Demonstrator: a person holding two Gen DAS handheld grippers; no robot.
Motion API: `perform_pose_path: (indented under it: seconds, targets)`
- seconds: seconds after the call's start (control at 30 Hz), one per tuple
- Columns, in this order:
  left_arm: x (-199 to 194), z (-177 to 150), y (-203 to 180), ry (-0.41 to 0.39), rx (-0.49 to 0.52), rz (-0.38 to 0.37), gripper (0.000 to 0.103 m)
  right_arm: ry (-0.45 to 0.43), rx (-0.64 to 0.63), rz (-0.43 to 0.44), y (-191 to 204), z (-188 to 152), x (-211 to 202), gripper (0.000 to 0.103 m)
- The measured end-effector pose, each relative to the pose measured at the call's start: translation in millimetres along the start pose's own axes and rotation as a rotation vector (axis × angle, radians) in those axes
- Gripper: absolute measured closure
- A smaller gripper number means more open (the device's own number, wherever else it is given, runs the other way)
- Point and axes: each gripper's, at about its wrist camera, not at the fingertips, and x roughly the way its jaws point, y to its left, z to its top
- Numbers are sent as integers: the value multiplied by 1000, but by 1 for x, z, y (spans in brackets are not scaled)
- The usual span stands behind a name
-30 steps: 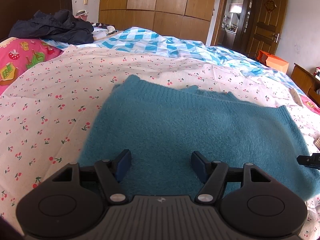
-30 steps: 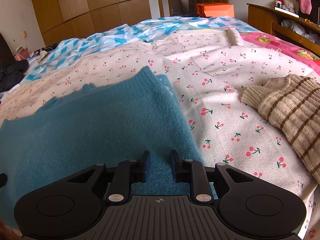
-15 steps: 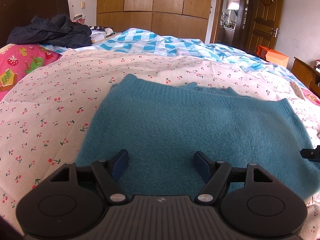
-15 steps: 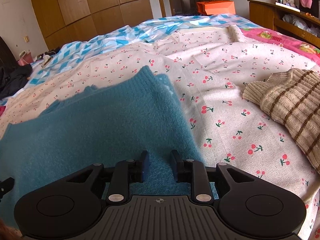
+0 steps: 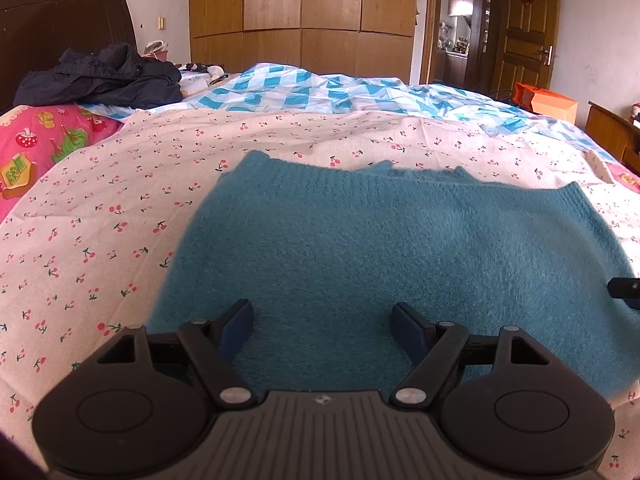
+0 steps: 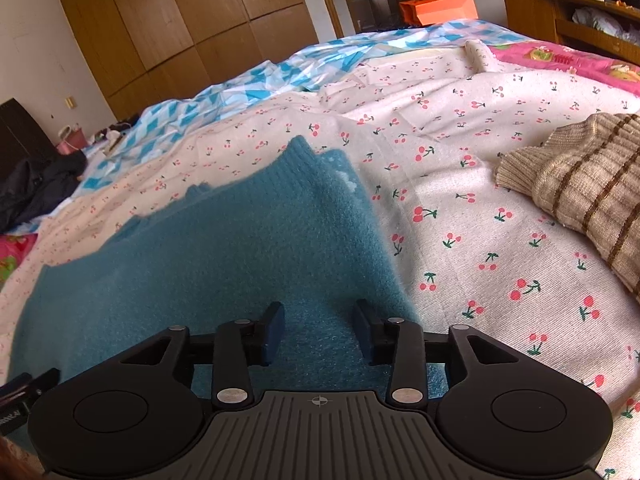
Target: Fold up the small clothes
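Teal sweater spread flat on cherry-print sheet, folded into a wide rectangle. Long axis running left to right across the left wrist view; ribbed edge on the far side, pointing toward the wardrobe. Near edge lying under both grippers. A second layer peeking out along the far edge, slightly offset from the top one.

Left gripper hovering over the sweater's near-left part, jaws spread wide, nothing between the pads. Cannot tell whether the pads touch the knit.

Right gripper over the near-right corner of the sweater, jaws parted but narrower than the left, holding nothing; teal fabric visible in the gap and beneath. Right side edge of the sweater running away from this gripper toward the ribbed far corner. Tip of the left gripper just visible at the left border of the right wrist view; part of the right gripper likewise at the right border of the left wrist view.

Striped beige knit lying on the sheet well apart to the right of the sweater. Blue checked blanket beyond the sheet; dark jacket heaped at far left near the headboard. Orange bag by the door.
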Motion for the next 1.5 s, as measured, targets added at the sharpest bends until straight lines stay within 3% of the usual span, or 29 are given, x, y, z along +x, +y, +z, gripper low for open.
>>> perform_pose_path:
  seconds: [0.3,0.43,0.53,0.73,0.87,1.23,1.5]
  targets:
    - [-8,0,-7,2,4,44,23,-75,-62,52,-1,-14,-15,61]
    - [-29,-2,-21,-27,71,68,23,-144,-27,121,-15,-16,-31,59]
    - [-45,-6,-41,-44,130,43,23,-165,18,138,-33,-10,-37,55]
    - [-57,-14,-101,-17,213,-74,23,-117,222,195,-79,-3,-29,53]
    - [-55,-23,-136,7,279,-124,23,-80,255,213,-87,-4,-21,53]
    - [-61,-46,-190,-7,482,-159,23,-35,328,277,-99,-5,-14,53]
    - [-49,-67,-238,-83,668,-147,23,-15,384,317,-110,-3,-9,53]
